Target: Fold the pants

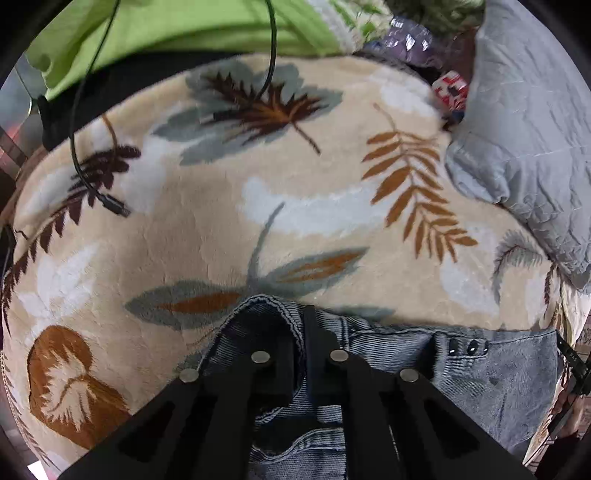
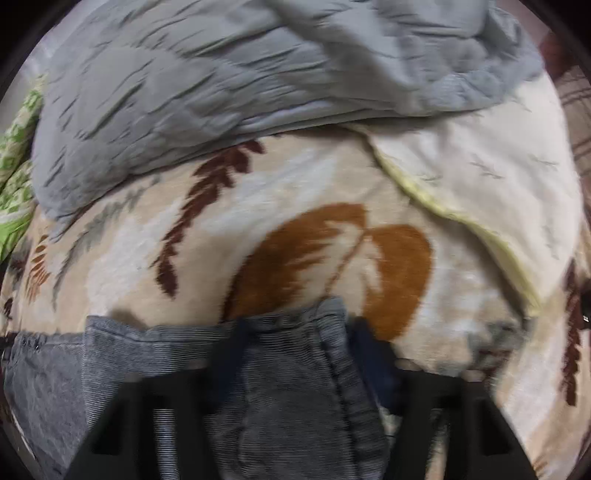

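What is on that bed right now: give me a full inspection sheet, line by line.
Surface: blanket, beige plush with a leaf print, spread over the bed.
Job's things: jeans, grey-blue denim, edge lifted between both claws, two rivets showing.
Clutter: grey quilt bunched at the far side; cream sheet with a yellow edge over the blanket corner; red-and-white item beside the quilt, too small to identify.
Grippers: left claw shut on the jeans' hem; right claw has denim bunched between its fingers, blurred, closure unclear.
Cables: black cable hanging over the blanket, plug end loose.
Surroundings: green cloth at the bed's far edge.
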A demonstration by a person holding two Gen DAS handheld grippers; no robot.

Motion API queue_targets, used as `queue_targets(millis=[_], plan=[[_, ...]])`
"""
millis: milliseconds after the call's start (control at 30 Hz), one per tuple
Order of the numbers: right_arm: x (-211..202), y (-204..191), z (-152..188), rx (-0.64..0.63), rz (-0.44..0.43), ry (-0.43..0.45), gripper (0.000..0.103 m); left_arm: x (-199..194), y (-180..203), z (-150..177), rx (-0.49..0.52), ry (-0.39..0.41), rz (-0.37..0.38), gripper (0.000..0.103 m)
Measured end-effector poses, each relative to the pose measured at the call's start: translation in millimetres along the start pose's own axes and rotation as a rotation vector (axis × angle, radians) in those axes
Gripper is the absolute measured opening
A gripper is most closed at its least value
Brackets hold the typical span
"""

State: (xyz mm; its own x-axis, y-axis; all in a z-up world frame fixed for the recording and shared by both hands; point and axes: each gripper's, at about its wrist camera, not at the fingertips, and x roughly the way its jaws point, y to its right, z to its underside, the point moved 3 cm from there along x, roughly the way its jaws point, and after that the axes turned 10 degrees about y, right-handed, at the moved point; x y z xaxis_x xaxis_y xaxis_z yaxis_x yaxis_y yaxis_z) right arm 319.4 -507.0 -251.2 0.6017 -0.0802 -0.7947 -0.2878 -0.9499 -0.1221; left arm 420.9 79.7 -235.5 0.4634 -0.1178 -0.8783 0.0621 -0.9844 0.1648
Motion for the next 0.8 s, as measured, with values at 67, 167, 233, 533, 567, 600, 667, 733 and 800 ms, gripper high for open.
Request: queue_targets(millis=[67,167,233,533,567,600,667,733,800], plan=[[-6.2,-6.0,2.2,-0.004,-0.023,-0.004,0.022,-10.5,-0.9,-2.6,-0.002,0.035,0.015,0.003],[-29.4,-14.7,1.8,-0.046,-0.004,0.055,0.02,-29.5,-4.0,-5.9,-0.009,0.068,0.043,0.003],[-54.8,-12.7,-2.0,-0.023,-0.01,0.116,0.019,-49.2,-5.5,-7.6,-0.019,0.099,0.072,0.002],[-192.5,24.4,2.0,0.163,-0.08,0.435,0.019,-150.2,-9.2,12.1,-0.062,0.277,0.231,0.003],[-202.9,29.1,8.2,0.178,-0.088,0.45,0.019,-161.0,-12.1,19.7,-0.065,0.295,0.251,0.003],[-210.9,33.5,19.7,0.188,-0.093,0.453,0.019,-169.4,-13.6,27.3,-0.067,0.305,0.268,0.003],[-217.1,40.2,44.5,0.191,-0.093,0.429,0.019,-187.6,-20.3,51.6,-0.052,0.321,0.292,0.003],[-218.3,48.4,77.6,0.205,-0.094,0.388,0.019,-198.8,-29.2,80.5,-0.037,0.324,0.301,0.003],[-220.0,58.0,119.2,0.219,-0.095,0.344,0.019,-204.2,-39.1,108.2,-0.031,0.319,0.311,0.003]])
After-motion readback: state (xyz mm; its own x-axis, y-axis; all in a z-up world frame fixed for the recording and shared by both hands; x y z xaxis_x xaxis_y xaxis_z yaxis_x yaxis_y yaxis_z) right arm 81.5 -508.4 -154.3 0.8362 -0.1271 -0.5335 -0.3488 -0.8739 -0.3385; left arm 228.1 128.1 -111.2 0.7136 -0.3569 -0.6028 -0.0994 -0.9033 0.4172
